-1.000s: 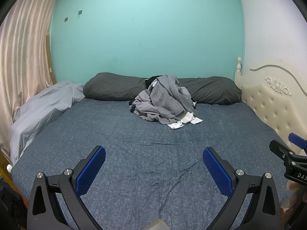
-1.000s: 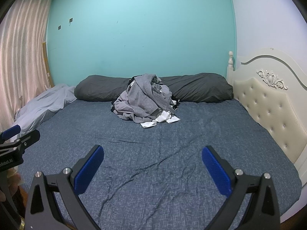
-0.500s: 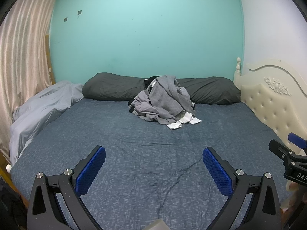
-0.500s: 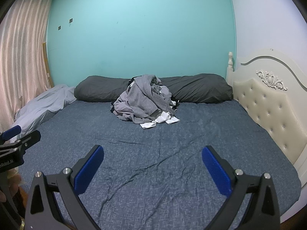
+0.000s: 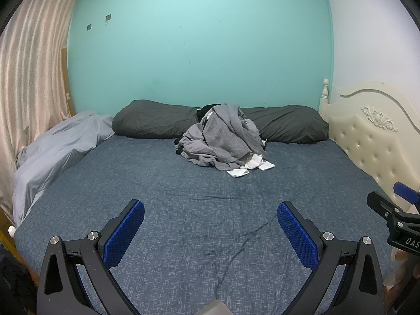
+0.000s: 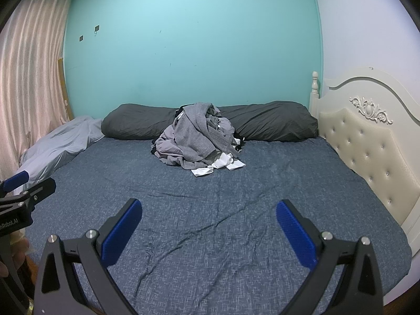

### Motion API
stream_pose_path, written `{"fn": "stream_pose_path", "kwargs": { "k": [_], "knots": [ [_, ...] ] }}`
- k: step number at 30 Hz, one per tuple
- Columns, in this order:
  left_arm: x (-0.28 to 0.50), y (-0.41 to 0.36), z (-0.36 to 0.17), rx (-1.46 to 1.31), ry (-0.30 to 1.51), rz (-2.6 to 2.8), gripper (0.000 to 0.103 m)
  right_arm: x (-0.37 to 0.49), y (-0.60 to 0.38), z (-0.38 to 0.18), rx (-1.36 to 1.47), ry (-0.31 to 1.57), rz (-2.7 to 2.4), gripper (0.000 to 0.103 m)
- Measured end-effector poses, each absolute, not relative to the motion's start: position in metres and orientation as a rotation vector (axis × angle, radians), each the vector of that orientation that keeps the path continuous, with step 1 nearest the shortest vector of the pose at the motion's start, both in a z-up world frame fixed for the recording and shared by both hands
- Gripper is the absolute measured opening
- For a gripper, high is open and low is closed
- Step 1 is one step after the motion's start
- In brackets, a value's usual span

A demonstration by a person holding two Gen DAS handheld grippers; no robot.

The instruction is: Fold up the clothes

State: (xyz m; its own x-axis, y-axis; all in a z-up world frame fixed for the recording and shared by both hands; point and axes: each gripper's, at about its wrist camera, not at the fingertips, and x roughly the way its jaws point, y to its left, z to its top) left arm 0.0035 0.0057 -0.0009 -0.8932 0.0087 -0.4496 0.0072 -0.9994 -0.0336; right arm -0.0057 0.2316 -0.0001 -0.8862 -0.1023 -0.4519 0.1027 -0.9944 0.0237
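Left gripper [image 5: 210,216] and right gripper [image 6: 209,215]: both jaws spread wide, empty, held over near edge of bed [image 5: 183,210]. Clothes pile [image 5: 223,137], grey with white pieces, sits far side, touching dark pillows [image 5: 147,119].

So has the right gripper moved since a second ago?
Yes, slightly: the right gripper has tipped downward, since the headboard and clothes pile sit higher in its view.

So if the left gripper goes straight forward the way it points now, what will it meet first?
Probably the clothes pile, which sits near the middle of its view. The left gripper is open over bare blue sheet; nothing stands between, though depth is uncertain.
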Motion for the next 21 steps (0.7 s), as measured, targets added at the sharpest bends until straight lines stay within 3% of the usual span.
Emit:
{"fn": "stream_pose_path", "kwargs": {
  "k": [21],
  "knots": [
    [0.0043, 0.0089, 0.0003, -0.727, -0.052, 3.073, 0.103, -0.0060, 0.2358, -0.0005, 0.703, -0.001, -2.955, 0.103]
  ]
}}
